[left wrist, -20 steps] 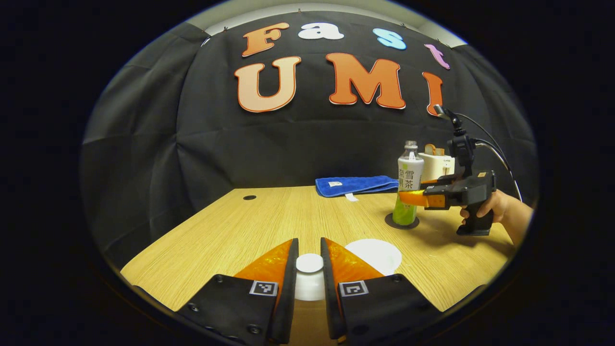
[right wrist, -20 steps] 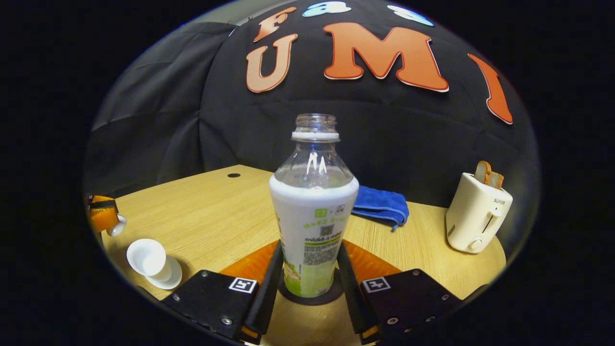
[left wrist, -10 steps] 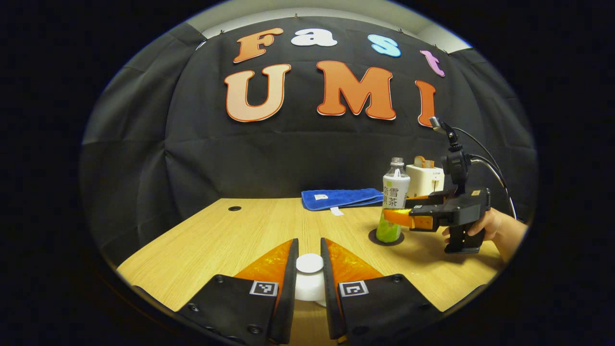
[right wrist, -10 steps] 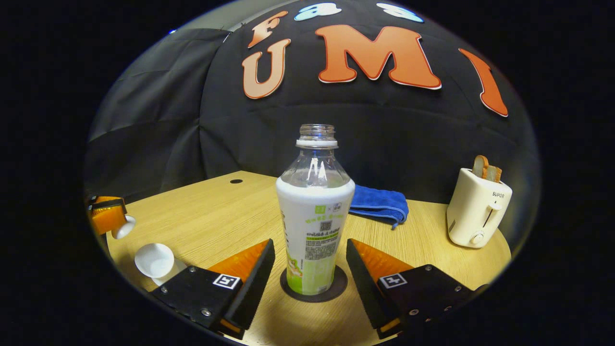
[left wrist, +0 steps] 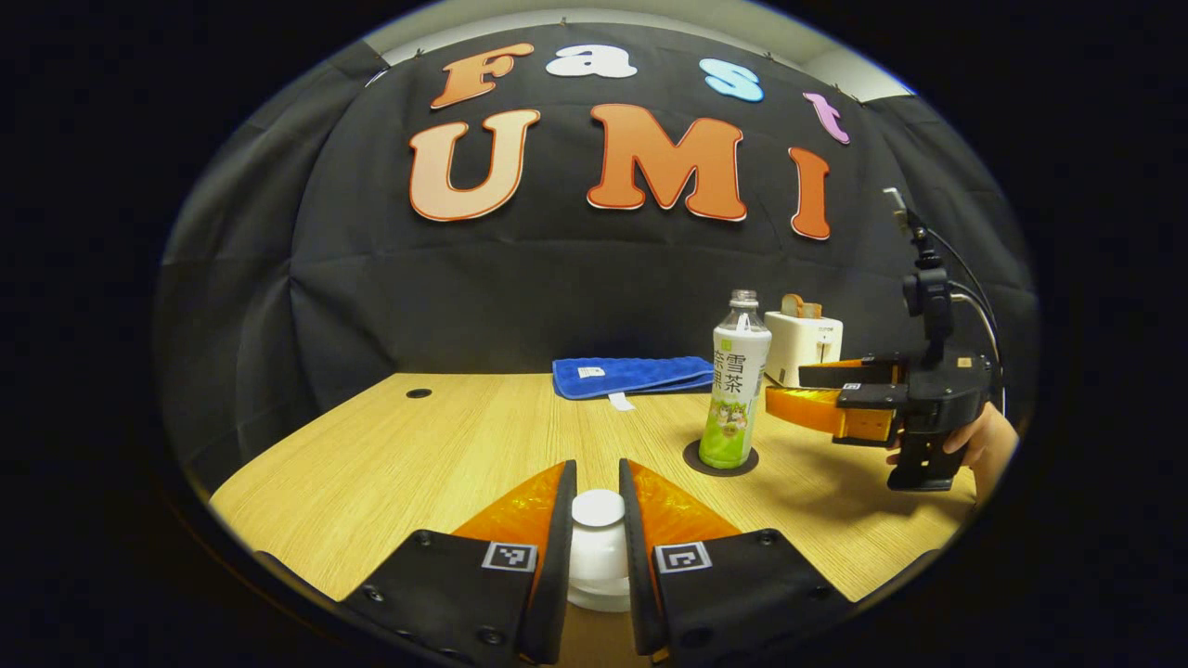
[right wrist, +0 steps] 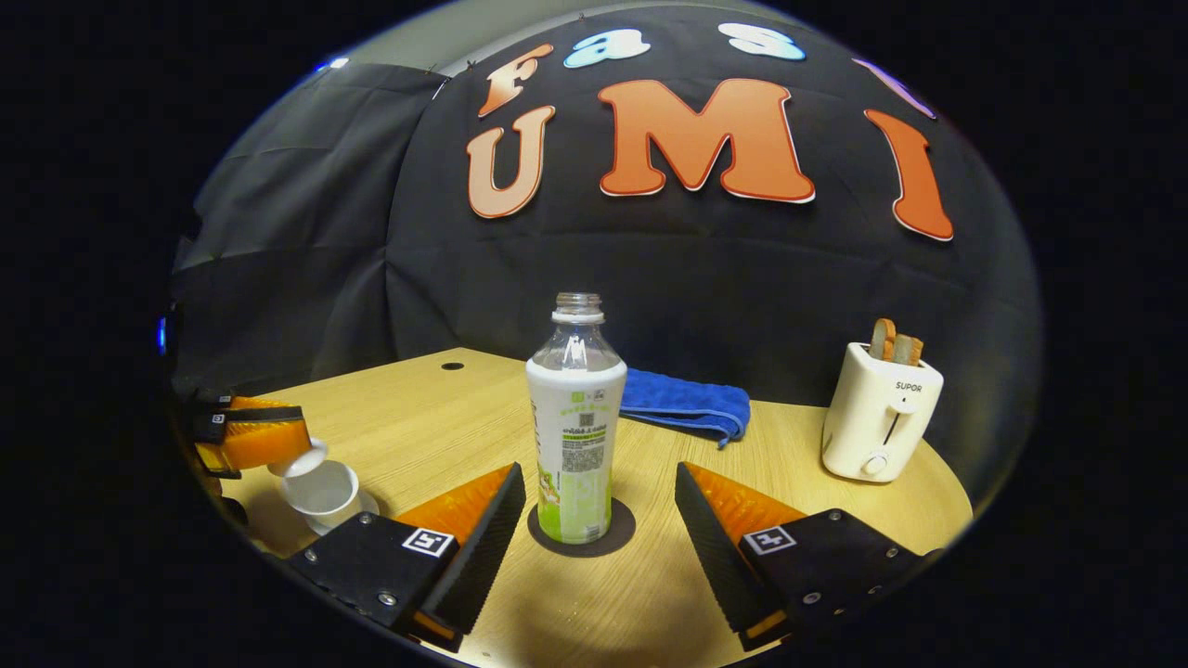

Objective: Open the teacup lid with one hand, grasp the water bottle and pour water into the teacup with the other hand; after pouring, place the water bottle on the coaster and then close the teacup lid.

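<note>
Right gripper view: right tongs, now spread and withdrawn from the water bottle on its coaster; left tongs clamp what is probably the teacup lid, closing pending.

It was a staged recording booth, not a real kitchen: black cloth wall behind a bare wooden table (a toaster and blue towel served as props).

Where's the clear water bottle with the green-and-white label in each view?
Left gripper view: clear water bottle with green-and-white label stands right of centre on the round dark coaster.
Right gripper view: bottle at centre, between and beyond the open fingers.
Shared landmark: the folded blue towel behind it.
</note>
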`<state>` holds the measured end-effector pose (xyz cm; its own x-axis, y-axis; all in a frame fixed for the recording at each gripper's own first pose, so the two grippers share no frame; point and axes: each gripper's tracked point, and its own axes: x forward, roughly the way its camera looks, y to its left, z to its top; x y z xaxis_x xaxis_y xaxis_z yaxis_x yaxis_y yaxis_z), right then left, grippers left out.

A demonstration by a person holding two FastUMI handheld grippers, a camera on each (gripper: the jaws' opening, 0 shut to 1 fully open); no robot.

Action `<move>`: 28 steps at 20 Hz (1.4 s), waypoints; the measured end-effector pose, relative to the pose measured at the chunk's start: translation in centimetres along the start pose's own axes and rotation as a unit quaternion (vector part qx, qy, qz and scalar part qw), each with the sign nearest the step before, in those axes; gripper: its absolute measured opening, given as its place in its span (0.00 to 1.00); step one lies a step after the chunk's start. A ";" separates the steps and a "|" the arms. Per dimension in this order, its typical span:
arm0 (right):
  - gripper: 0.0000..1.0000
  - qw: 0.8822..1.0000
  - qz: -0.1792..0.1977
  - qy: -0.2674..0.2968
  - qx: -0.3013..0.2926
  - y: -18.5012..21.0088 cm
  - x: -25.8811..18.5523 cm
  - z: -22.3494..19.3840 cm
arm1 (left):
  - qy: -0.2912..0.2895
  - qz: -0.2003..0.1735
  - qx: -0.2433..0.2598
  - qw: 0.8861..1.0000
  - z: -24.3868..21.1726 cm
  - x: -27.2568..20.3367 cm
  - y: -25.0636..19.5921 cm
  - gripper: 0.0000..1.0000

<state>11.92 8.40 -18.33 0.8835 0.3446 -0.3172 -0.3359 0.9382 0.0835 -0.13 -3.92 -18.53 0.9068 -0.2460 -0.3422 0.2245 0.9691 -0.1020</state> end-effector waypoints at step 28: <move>0.98 0.982 -0.123 -0.126 -0.064 -0.9 -14.9 8.2 | -0.115 0.090 0.001 0.989 9.9 -4.8 3.1 0.93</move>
<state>1.76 2.67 -5.90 0.9904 0.1206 -0.0683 -0.1265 0.9878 -0.0906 -0.22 0.45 -7.93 0.9894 -0.0606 -0.1323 0.0535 0.9970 -0.0564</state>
